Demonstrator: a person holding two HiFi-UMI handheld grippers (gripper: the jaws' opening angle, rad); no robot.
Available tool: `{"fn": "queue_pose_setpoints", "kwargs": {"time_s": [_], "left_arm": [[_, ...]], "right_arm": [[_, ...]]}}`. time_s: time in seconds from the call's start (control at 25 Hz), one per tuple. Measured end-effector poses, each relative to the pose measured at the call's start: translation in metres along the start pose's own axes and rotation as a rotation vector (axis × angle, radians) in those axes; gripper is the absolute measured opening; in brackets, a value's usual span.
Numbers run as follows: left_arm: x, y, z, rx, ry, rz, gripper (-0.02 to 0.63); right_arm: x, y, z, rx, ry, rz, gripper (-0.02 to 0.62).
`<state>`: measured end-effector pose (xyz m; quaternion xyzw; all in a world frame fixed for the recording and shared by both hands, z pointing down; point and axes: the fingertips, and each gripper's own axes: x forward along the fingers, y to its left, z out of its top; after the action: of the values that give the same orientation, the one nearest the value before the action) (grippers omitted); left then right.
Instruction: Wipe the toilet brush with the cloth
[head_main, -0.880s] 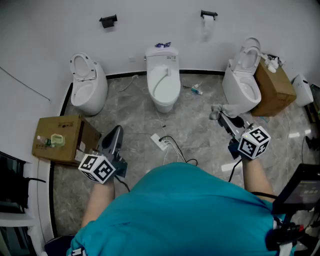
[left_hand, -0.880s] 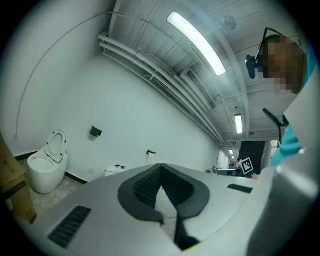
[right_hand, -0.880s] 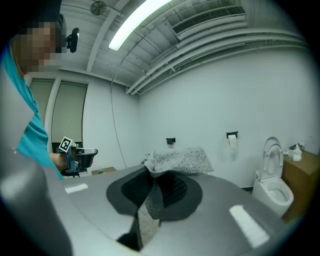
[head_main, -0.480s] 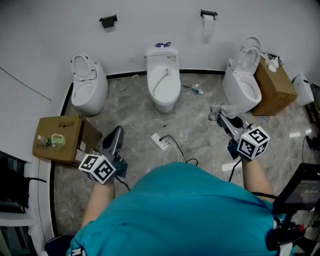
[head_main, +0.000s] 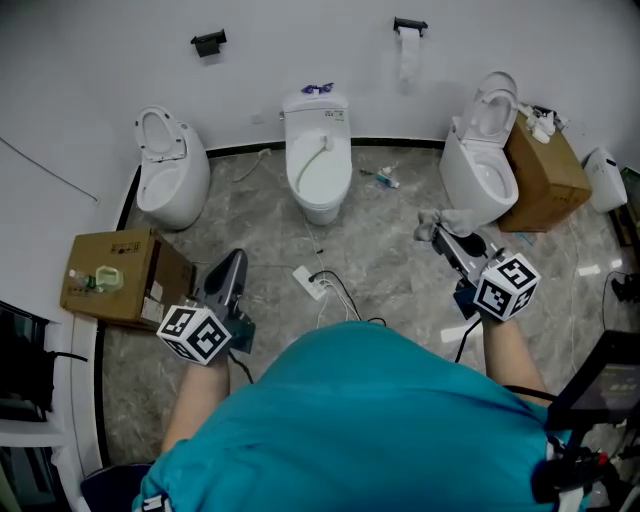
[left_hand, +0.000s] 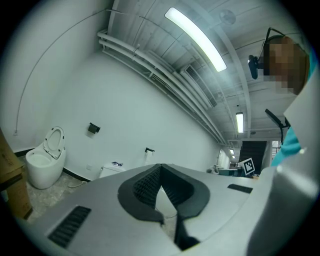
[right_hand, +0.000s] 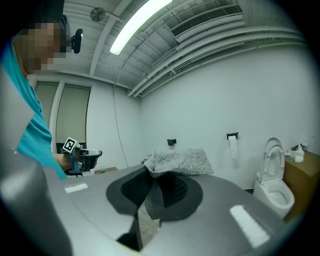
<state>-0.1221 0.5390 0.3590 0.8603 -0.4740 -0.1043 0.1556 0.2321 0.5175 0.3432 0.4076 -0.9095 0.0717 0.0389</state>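
Right gripper (right_hand: 154, 174) clenched on grey cloth (right_hand: 182, 161), which bunches over the jaw tips. Left gripper (left_hand: 160, 167) clenched, nothing between jaws. Open-lid toilet (head_main: 482, 172) just beyond cloth; middle toilet (head_main: 318, 165) well ahead of left gripper.

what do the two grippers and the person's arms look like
Both the left gripper and the right gripper have grey tapering jaws with dark ribbed pads, a blue grip piece, and a white cube printed with black square markers. A thin black cable trails from the left one. The person wears a teal top; the forearms are unsleeved.
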Motion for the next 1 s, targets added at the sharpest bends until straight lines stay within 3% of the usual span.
{"fn": "queue_pose_setpoints", "kwargs": {"time_s": [0.32,0.52,0.76,1.0], "left_arm": [[0.051,-0.054,-0.019,-0.017,0.018,0.005,0.005],[0.065,-0.062,-0.032,-0.019,0.049,0.014,0.005],[0.074,-0.022,-0.031,-0.037,0.049,0.022,0.005],[0.098,0.067,-0.013,-0.08,0.057,-0.024,0.005]], "right_arm": [[-0.038,-0.061,0.002,0.006,0.019,0.015,0.037],[-0.038,-0.08,-0.009,0.028,0.027,0.024,0.037],[0.001,-0.081,-0.017,0.035,0.043,0.031,0.037],[0.088,-0.07,-0.003,-0.002,0.063,-0.007,0.037]]}}
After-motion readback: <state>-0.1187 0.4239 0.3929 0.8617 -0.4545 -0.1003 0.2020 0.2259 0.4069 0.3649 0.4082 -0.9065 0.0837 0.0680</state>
